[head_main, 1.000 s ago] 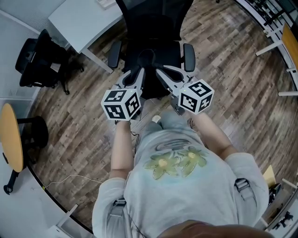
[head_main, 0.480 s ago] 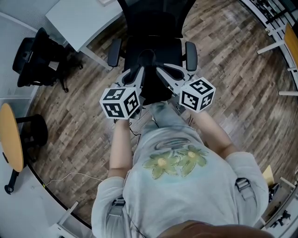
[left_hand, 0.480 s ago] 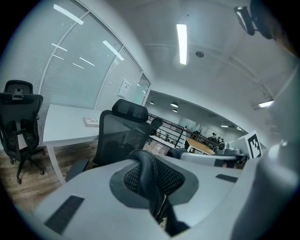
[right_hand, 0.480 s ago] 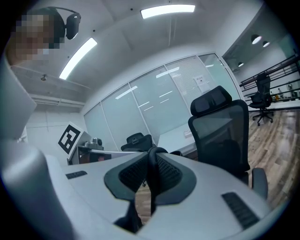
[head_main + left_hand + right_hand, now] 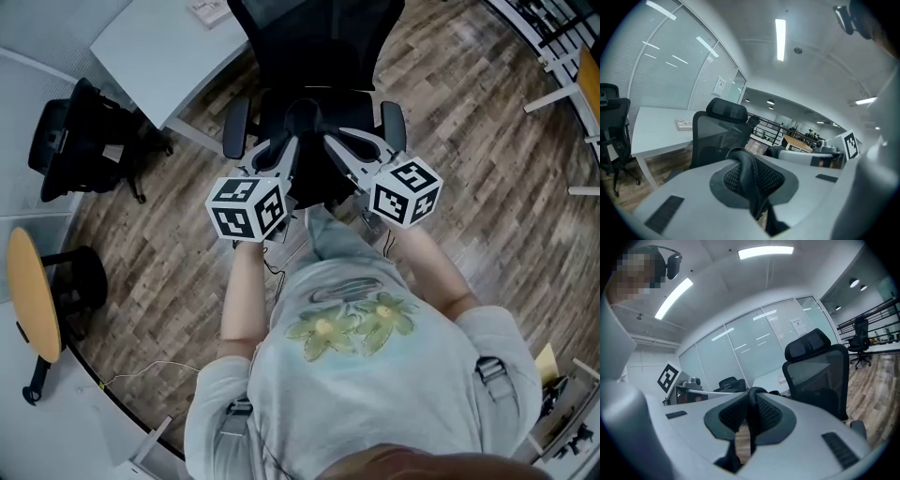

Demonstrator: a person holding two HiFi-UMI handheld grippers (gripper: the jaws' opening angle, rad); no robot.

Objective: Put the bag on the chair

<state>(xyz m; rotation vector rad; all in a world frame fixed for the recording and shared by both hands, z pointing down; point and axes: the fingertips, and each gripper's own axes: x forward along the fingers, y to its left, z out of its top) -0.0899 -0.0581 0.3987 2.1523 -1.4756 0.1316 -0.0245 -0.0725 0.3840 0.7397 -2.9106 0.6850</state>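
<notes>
- Both tongs are pressed onto the bag's black strap [image 5: 744, 161]. The left gripper [image 5: 750, 183] pinches a thick fold of it between its mesh pads, and the right gripper [image 5: 751, 420] pinches a similar fold.
- The bag [image 5: 309, 180] is black and hangs between the two grippers, in front of the person's body.
- It is at the front edge of the chair [image 5: 314, 56] seat. It is black against black, so I cannot tell whether it touches the seat.
- The chair is a black office chair with a mesh back and headrest. It faces the person, and its two armrests sit just beyond the gripper tips.
- Each gripper carries a white cube with black square markers. The left cube [image 5: 246, 208] and the right cube [image 5: 405, 192] sit either side of the bag.
- The person's bare forearms reach forward from a pale grey shirt [image 5: 366, 366] with a green and yellow print.
- The wood-plank floor [image 5: 487, 187] carries everything.
- A white desk [image 5: 159, 47] stands toward the floor's far left corner.
- Beside the desk is a second black chair [image 5: 84, 131].
- A round orange-topped table [image 5: 33, 295] stands at the floor's left edge.
- A thin cable [image 5: 141, 361] lies near the round table.
</notes>
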